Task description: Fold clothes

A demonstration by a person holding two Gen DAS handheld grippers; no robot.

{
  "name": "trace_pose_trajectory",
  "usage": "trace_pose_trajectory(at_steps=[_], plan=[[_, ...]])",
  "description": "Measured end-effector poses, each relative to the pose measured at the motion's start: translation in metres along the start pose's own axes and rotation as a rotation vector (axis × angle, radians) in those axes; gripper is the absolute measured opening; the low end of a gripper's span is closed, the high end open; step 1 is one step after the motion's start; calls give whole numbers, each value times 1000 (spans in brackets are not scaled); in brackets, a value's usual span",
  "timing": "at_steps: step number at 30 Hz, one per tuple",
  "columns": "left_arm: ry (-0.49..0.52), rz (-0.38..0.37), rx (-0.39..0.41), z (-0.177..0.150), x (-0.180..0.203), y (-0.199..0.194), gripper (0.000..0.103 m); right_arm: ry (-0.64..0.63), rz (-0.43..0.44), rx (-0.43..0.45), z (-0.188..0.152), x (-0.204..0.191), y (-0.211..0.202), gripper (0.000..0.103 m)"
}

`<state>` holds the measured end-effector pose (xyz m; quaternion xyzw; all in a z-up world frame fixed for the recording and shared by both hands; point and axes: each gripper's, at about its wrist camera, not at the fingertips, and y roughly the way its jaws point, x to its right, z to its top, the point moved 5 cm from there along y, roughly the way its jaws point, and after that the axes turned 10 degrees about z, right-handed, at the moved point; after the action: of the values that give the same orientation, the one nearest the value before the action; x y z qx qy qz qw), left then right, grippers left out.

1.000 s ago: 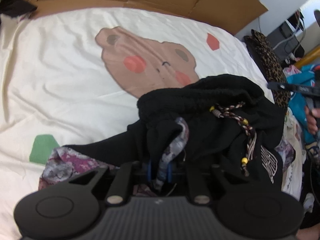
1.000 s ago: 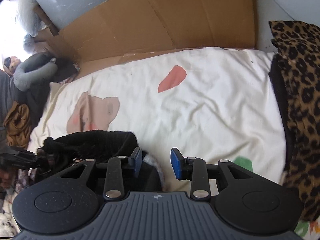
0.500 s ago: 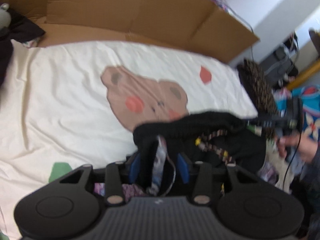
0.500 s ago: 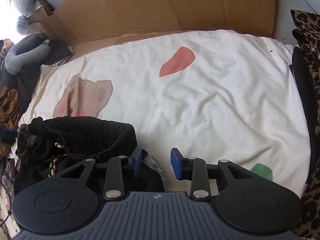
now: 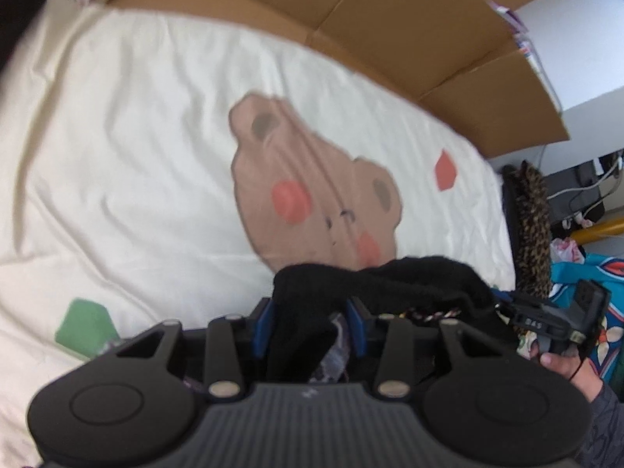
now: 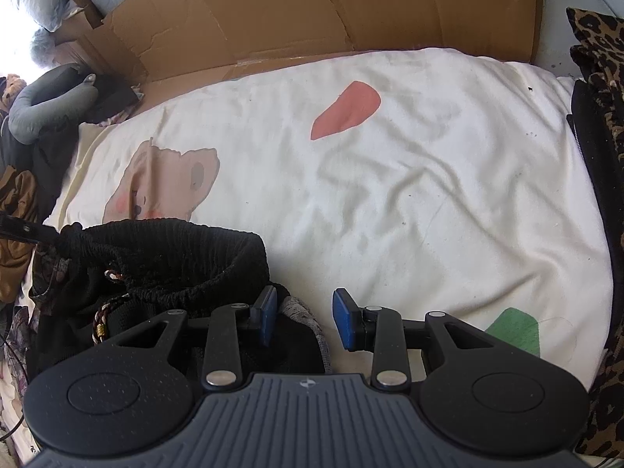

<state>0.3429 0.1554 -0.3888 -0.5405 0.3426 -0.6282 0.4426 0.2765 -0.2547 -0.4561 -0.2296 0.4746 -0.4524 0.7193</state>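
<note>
Since the earlier view, the left gripper [image 5: 310, 325] has let go of the patterned lining strip and its jaws have just been opening; one fold of the black garment [image 5: 374, 284] is now standing between its two blue fingers [image 5: 262, 321], which are sitting roughly halfway apart, contact with the cloth unclear. Right gripper [image 6: 305, 318] is hovering at the garment's near-right edge, its two fingers [image 6: 345, 318] parted about as far and holding nothing; black and grey cloth is lying under the gap. One braided drawstring [image 6: 107, 308] is hanging inside the gathered waistband. Beyond, the garment is resting on the cream bed sheet [image 6: 429, 195], printed with one bear face [image 5: 312, 191], one red patch [image 6: 347, 109] and one green patch [image 6: 514, 329]. Farthest, cardboard [image 6: 312, 11] is lining the wall.
</note>
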Motion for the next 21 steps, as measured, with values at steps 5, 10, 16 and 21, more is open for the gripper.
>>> trace_pose_trajectory(at_steps=[5, 10, 16, 21], plan=[[56, -3, 1, -8, 5, -3, 21, -48, 10, -10, -4, -8, 1, 37], [105, 14, 21, -9, 0, -23, 18, -141, 35, -27, -11, -26, 2, 37], [158, 36, 18, -25, -3, -36, 17, -240, 21, -62, -18, -50, 10, 37], [156, 37, 45, -36, -4, -41, 17, -290, -5, -65, -27, -67, 4, 37]])
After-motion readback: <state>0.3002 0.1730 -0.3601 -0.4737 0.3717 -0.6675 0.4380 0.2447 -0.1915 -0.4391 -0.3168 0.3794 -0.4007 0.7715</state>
